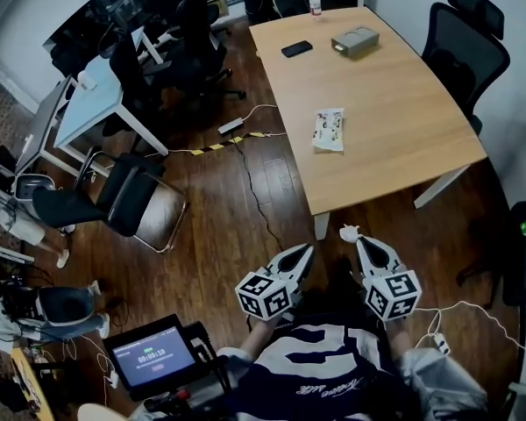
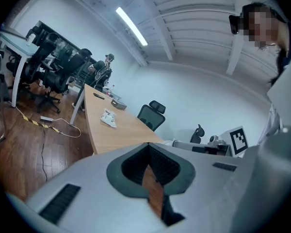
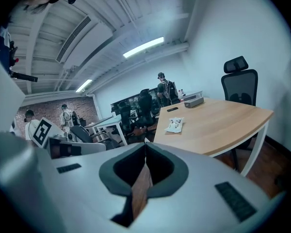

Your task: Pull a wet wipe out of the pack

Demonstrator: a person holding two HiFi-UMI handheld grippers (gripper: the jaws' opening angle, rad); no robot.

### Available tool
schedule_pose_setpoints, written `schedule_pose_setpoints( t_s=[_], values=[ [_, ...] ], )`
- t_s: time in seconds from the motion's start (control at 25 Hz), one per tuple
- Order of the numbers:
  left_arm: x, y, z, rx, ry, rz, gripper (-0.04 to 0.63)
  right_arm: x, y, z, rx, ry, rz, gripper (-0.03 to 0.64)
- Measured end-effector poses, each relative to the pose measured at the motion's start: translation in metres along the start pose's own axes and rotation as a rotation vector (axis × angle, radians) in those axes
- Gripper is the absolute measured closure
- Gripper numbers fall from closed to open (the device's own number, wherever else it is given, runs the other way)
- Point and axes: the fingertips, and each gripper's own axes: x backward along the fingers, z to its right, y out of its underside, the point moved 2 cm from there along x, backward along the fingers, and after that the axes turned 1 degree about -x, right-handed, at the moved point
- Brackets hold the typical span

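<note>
**Both tongs clenched and empty, pack out on the table**

I hold 2 tongs low in front of me, over the dark wooden floor (image 1: 219,226) and short of the near corner of the table (image 1: 403,139). My left gripper (image 1: 309,248) points up toward that corner, and its own view shows the 2 jaws pressed together at the tips with nothing between them; only a thin sliver of brown shows through the slot further back. My right gripper (image 1: 349,232) sits just beside it, a little closer to the table leg (image 1: 321,226). Its jaws are likewise clamped together on nothing.

The wet wipe pack (image 1: 329,131) lies flat on the light wood tabletop, near the left edge as I look down, well apart from both tongs. Neither gripper touches it. In the left gripper view it shows as a small white packet partway along the table; the right gripper view has it in the same place, beyond the closed jaw tips.

Further up the table lie a black phone (image 1: 296,48) and a grey box (image 1: 355,41), with a bottle (image 1: 314,1) at the far end. A black office chair (image 1: 463,46) stands at the table's right side. A cable (image 1: 245,160) trails across the floor to the left of the table.
</note>
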Motion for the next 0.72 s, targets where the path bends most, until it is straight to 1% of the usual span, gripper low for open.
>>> schedule_pose_setpoints(
  t_s=[0.2, 0.32, 0.72],
  values=[
    [-0.006, 0.008, 0.013, -0.013, 0.059, -0.025, 0.592, 0.020, 0.004, 0.003, -0.005, 0.054, 0.019, 0.615],
    [-0.002, 0.012, 0.022, -0.024, 0.082, -0.039, 0.592, 0.032, 0.005, -0.002, 0.000, 0.071, 0.026, 0.615],
    [-0.001, 0.012, 0.021, -0.036, 0.088, -0.028, 0.592, 0.036, 0.010, -0.006, 0.020, 0.077, 0.030, 0.615]
  ],
)
